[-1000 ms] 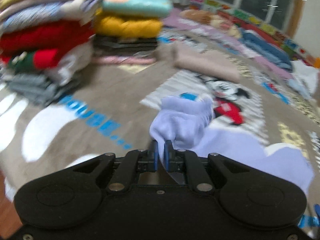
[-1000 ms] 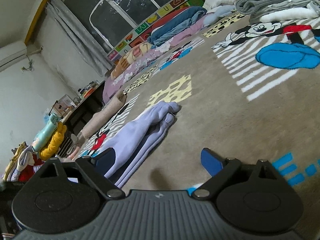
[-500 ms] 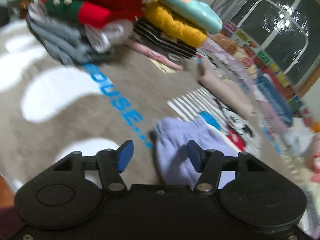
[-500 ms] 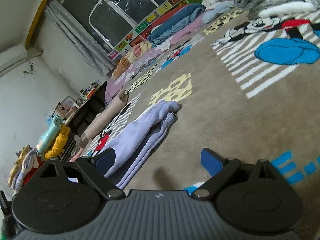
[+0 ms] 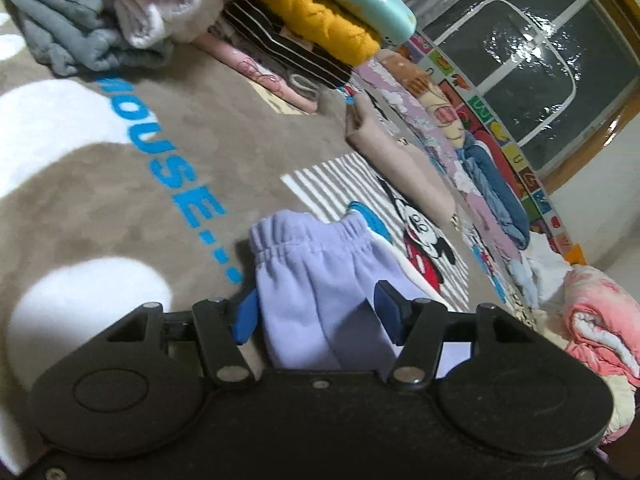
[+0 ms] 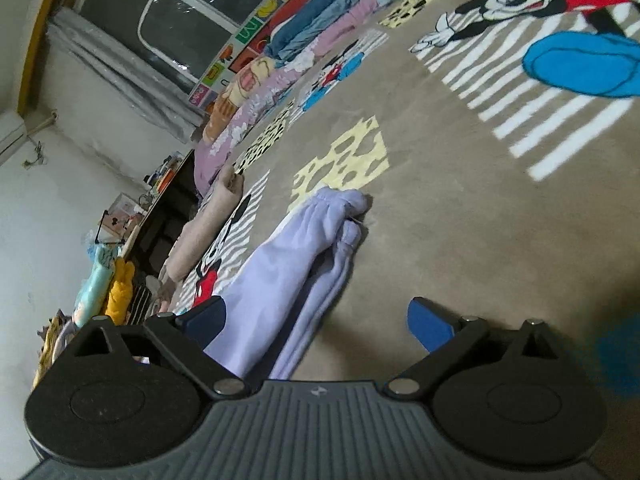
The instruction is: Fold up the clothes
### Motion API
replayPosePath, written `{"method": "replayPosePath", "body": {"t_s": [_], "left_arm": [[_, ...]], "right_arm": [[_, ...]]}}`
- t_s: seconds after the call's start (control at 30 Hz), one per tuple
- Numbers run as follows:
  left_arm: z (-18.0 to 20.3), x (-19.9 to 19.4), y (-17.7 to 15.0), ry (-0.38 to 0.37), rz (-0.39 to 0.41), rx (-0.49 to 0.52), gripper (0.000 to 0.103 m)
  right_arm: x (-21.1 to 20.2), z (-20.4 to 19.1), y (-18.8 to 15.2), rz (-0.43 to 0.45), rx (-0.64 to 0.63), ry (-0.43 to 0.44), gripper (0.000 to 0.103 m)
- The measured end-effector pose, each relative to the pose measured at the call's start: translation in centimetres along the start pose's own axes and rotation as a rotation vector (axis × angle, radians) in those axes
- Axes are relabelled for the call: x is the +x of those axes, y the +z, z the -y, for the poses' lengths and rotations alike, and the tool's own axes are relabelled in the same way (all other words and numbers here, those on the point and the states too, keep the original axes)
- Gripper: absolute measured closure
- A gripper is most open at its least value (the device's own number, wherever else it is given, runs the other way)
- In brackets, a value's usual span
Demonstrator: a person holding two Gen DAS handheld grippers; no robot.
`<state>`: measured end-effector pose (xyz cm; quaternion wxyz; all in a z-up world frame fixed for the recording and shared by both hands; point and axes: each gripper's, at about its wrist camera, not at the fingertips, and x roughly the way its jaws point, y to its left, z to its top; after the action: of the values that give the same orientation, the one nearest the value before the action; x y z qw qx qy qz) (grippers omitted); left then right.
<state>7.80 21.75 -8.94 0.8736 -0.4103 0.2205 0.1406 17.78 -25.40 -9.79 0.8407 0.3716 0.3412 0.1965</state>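
A pair of lilac sweatpants (image 5: pixel 320 276) lies folded lengthwise on the brown cartoon rug (image 5: pixel 132 208). In the left wrist view its elastic waistband faces away from me. My left gripper (image 5: pixel 316 312) is open, its blue fingers on either side of the pants, just above them. In the right wrist view the pants (image 6: pixel 288 272) stretch away with the leg cuffs at the far end. My right gripper (image 6: pixel 316 320) is open and empty, low over the pants and the rug.
A tall stack of folded clothes (image 5: pixel 224 4) stands at the far left of the rug. A beige rolled garment (image 5: pixel 400 168) and a row of bedding (image 6: pixel 280 68) lie along the window wall. A pink blanket (image 5: pixel 596 320) is at the right.
My left gripper has let go of the lilac pants and opened; the waistband now lies flat on the rug. My right gripper stayed open and moved closer over the pants.
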Motion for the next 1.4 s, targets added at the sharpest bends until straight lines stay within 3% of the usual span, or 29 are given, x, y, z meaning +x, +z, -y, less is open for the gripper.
{"method": "replayPosePath", "body": {"t_s": [0.2,0.27,0.33,0.47,0.57,0.6,0.63,0.7,1.0,1.17,1.4], "left_arm": [[0.4,0.7,0.2,-0.032,0.000,0.024,0.045],[0.3,0.7,0.4,-0.049,0.000,0.021,0.045],[0.4,0.9,0.4,-0.055,-0.002,0.028,0.045],[0.7,1.6,0.4,-0.051,-0.010,0.059,0.046],[1.5,2.1,0.1,-0.014,-0.004,0.131,0.065],[2.0,2.2,0.1,-0.005,0.002,0.168,0.079],[2.4,2.3,0.0,-0.004,0.011,0.205,0.085],[3.3,2.6,0.0,-0.015,0.034,0.270,0.087],[7.4,4.3,0.9,-0.135,0.120,0.415,0.089],[8.2,4.5,1.1,-0.171,0.146,0.424,0.089],[8.0,4.9,1.0,-0.186,0.075,0.371,0.089]], "right_arm": [[3.0,-0.7,1.7,-0.022,0.043,-0.008,0.008],[3.9,-0.8,2.2,-0.021,0.057,-0.012,0.015],[4.7,-0.7,2.6,-0.019,0.071,-0.012,0.032],[6.2,-0.4,2.8,-0.018,0.102,-0.008,0.046],[6.9,-0.3,3.0,-0.025,0.113,-0.031,0.077],[7.0,-0.2,3.0,-0.021,0.118,-0.043,0.084],[6.9,-0.2,2.9,-0.007,0.118,-0.048,0.086],[6.7,-0.7,2.9,0.025,0.101,-0.047,0.087],[2.0,-0.3,5.1,0.218,0.082,-0.052,0.088],[-0.6,0.0,6.3,0.325,0.071,-0.056,0.088],[-4.8,2.5,5.2,0.478,0.102,-0.082,0.088]]}}
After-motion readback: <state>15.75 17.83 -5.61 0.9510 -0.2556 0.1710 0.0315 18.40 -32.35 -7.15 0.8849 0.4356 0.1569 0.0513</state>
